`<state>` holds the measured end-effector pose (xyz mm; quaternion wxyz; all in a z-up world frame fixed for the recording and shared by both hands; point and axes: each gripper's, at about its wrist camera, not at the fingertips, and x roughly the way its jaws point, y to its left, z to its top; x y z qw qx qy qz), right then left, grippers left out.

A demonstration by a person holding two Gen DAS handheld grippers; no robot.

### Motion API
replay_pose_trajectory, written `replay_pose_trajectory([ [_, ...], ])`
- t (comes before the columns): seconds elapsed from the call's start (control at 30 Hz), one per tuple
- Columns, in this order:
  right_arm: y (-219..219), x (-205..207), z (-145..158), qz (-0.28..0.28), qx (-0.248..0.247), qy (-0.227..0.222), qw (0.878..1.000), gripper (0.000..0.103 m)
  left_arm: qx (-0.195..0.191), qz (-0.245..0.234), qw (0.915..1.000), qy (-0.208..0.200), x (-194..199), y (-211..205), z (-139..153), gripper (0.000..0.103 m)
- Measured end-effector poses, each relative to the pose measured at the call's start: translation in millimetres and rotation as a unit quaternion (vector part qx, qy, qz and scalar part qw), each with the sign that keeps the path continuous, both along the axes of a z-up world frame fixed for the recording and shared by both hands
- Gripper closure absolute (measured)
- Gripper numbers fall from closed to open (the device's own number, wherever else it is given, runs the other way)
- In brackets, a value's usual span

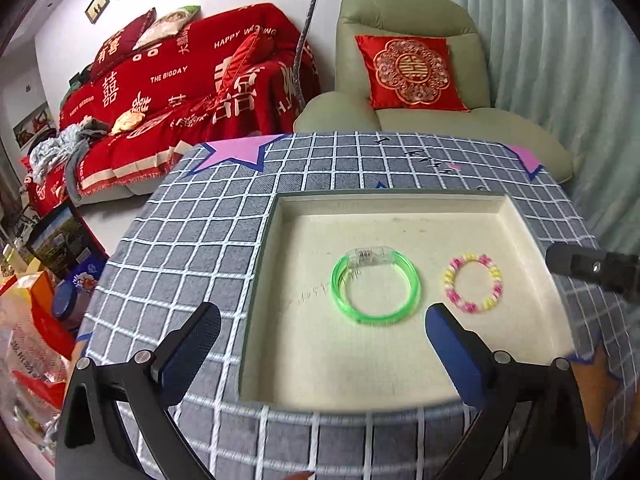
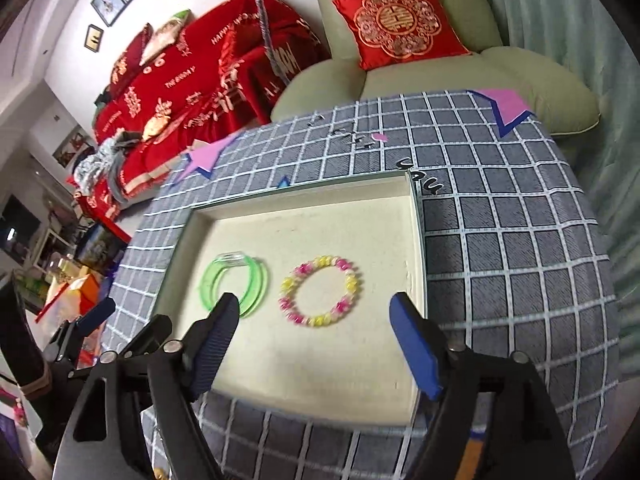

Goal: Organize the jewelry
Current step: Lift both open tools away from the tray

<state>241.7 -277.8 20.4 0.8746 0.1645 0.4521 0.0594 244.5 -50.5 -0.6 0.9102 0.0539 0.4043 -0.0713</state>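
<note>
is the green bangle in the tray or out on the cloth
In the tray. The green bangle lies flat on the cream floor inside the tray walls, beside the beaded bracelet, touching neither tool.

Glossy plastic bangle, seemingly matt tray

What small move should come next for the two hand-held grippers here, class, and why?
Probably draw both back from the tray. The green bangle and beaded bracelet already lie flat inside it, side by side and apart, and the left hand-held gripper and right hand-held gripper both stand open, holding nothing.
</note>
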Motion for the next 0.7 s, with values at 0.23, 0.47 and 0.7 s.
replay_pose_trajectory([
  [0.23, -0.1, -55.0, 19.1, 0.005, 0.002, -0.024, 1.000, 0.016, -0.011, -0.008, 0.9999, -0.001, -52.6, 25.9, 14.3, 0.000],
  [0.47, -7.3, -107.2, 24.0, -0.007, 0.003, -0.043, 0.999, 0.015, -0.015, -0.002, 0.9999, -0.004, -108.7, 50.5, 14.6, 0.000],
  [0.7, -1.2, -143.9, 17.4, 0.001, 0.019, -0.032, 0.999, 0.000, -0.011, 0.015, 0.9998, 0.008, -154.6, 71.6, -1.4, 0.000],
])
